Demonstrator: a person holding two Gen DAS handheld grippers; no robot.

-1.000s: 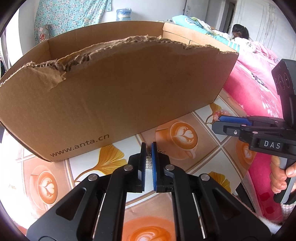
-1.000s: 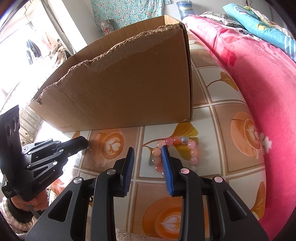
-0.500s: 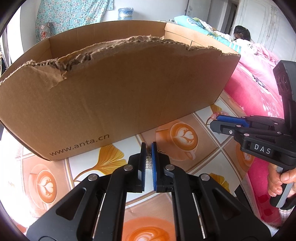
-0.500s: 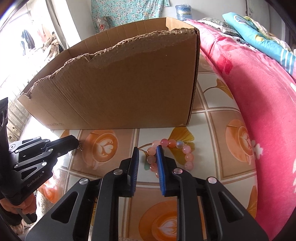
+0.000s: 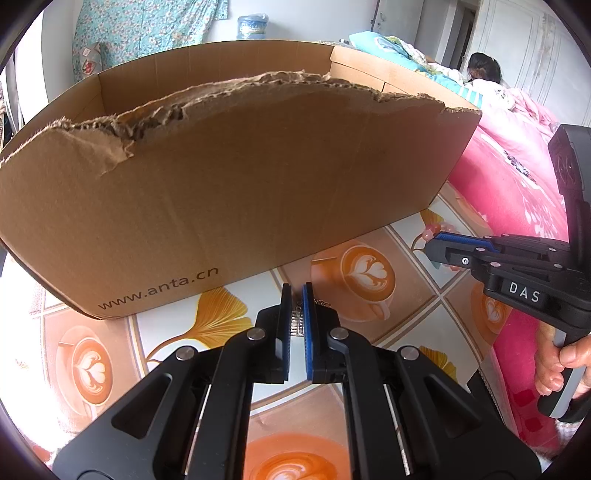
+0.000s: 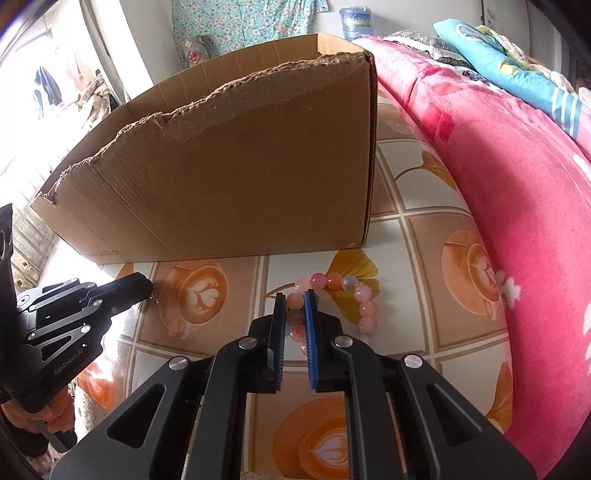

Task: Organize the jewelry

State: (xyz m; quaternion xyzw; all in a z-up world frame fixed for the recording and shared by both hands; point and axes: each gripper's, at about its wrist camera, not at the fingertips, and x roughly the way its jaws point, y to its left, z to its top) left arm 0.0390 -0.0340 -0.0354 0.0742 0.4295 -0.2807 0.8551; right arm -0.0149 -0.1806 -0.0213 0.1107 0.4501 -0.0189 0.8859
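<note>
My left gripper point(image 5: 296, 295) is shut on a small silver ribbed piece of jewelry point(image 5: 297, 323), and its thin chain point(image 5: 322, 302) trails off to the right on the tablecloth. My right gripper point(image 6: 294, 297) is closing its jaws on the left side of a pink and orange bead bracelet point(image 6: 354, 291), with beads held between the blue pads. The rest of the bracelet lies on the tablecloth. Behind both grippers stands a torn cardboard box point(image 5: 240, 192). The left wrist view shows the right gripper point(image 5: 437, 243) at the bracelet point(image 5: 428, 233); the right wrist view shows the left gripper point(image 6: 147, 286).
The tablecloth point(image 6: 424, 236) has coffee-cup and ginkgo-leaf squares. A pink blanket point(image 6: 498, 184) rises along its right edge. The box point(image 6: 240, 177) fills the far side of the table. A person point(image 5: 484, 70) sits far back, and a water bottle point(image 5: 252, 26) stands by the wall.
The right gripper's jaws have narrowed from wide apart to closed around the bracelet's beads. The left gripper has kept still with the silver piece in it.
</note>
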